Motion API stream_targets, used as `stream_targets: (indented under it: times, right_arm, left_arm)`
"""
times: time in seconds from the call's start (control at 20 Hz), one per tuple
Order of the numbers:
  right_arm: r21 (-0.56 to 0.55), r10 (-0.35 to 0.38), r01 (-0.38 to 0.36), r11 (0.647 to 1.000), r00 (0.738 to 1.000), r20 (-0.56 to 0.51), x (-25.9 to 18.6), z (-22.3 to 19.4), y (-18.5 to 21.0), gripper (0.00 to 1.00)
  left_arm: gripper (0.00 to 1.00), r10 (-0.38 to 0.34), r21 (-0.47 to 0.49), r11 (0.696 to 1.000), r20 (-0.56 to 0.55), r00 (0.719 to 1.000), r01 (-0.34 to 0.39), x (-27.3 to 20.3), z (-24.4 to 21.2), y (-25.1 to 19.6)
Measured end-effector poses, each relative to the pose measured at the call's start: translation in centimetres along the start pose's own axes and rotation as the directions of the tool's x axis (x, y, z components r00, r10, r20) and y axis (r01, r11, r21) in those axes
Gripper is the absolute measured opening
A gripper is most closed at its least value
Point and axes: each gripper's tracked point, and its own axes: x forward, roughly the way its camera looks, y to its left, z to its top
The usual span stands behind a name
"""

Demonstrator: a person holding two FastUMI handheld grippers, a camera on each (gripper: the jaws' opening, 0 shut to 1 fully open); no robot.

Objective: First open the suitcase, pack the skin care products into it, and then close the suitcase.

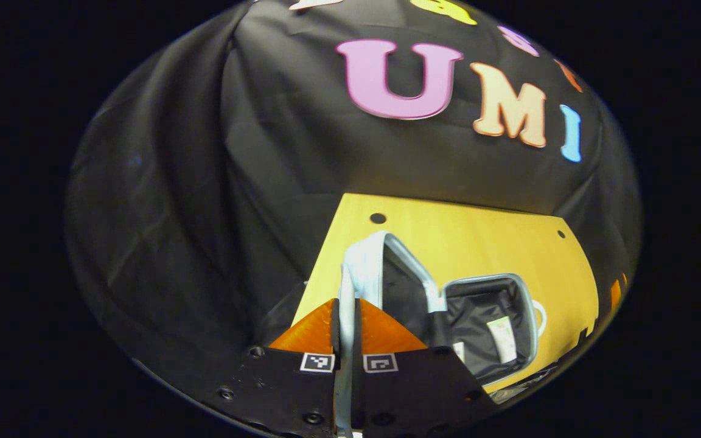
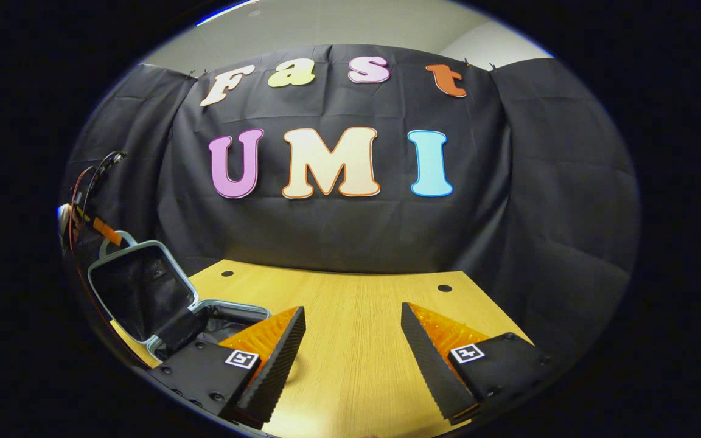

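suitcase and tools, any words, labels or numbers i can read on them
White tag inside the suitcase: print too small and blurred to read.
Square markers on the left tool and the right tool: coded patterns, no words or numbers.
Nothing else readable on them.

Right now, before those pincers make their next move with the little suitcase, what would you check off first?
1. Suitcase open: ok, lid raised.
2. Left gripper holding the lid's rim: ok, both fingers press on its edge.
3. Right gripper free to pick: ok, fingers spread with nothing between them, over bare table.
4. Room inside the lower half: ok, mostly dark lining.
5. Skin care products located: cannot tell.
6. White slips in the lining: cannot tell what they are.
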Motion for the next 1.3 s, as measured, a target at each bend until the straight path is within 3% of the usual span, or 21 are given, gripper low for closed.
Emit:
stream_targets:
  times: [0.25, 0.45, 0.75, 0.9, 1.1, 1.3]
  right_arm:
    - [0.078, 0.016, -0.015, 0.997, 1.000, -0.012, -1.4, -0.1, -3.4, 0.98]
    - [0.149, -0.002, 0.006, 0.989, 1.000, -0.021, -1.1, 0.3, -6.8, 0.98]
    - [0.145, -0.002, 0.002, 0.989, 1.000, 0.000, -0.2, 1.7, -9.3, 0.98]
    - [0.151, 0.006, -0.007, 0.989, 1.000, 0.009, 0.1, 2.2, -10.3, 0.98]
    - [0.115, -0.005, 0.002, 0.993, 1.000, 0.028, -0.7, 2.5, -12.8, 0.98]
    - [0.092, -0.002, -0.002, 0.996, 0.999, 0.049, -1.8, 2.8, -15.3, 0.98]
  left_arm:
    - [0.03, -0.130, 0.030, 0.991, 0.066, 0.989, 0.128, -1.5, 2.5, -9.6]
    - [0.04, -0.239, 0.014, 0.971, 0.171, 0.956, 0.241, -2.9, 4.2, -18.3]
    - [0.04, -0.322, -0.019, 0.944, 0.169, 0.932, 0.330, -1.3, 1.4, -28.3]
    - [0.04, -0.336, 0.046, 0.942, 0.139, 0.931, 0.333, -0.4, -0.8, -31.9]
    - [0.04, -0.358, 0.060, 0.933, 0.057, 0.932, 0.354, 0.8, -4.9, -35.7]
    - [0.05, -0.298, 0.130, 0.947, 0.019, 0.954, 0.293, 2.7, -7.7, -38.1]
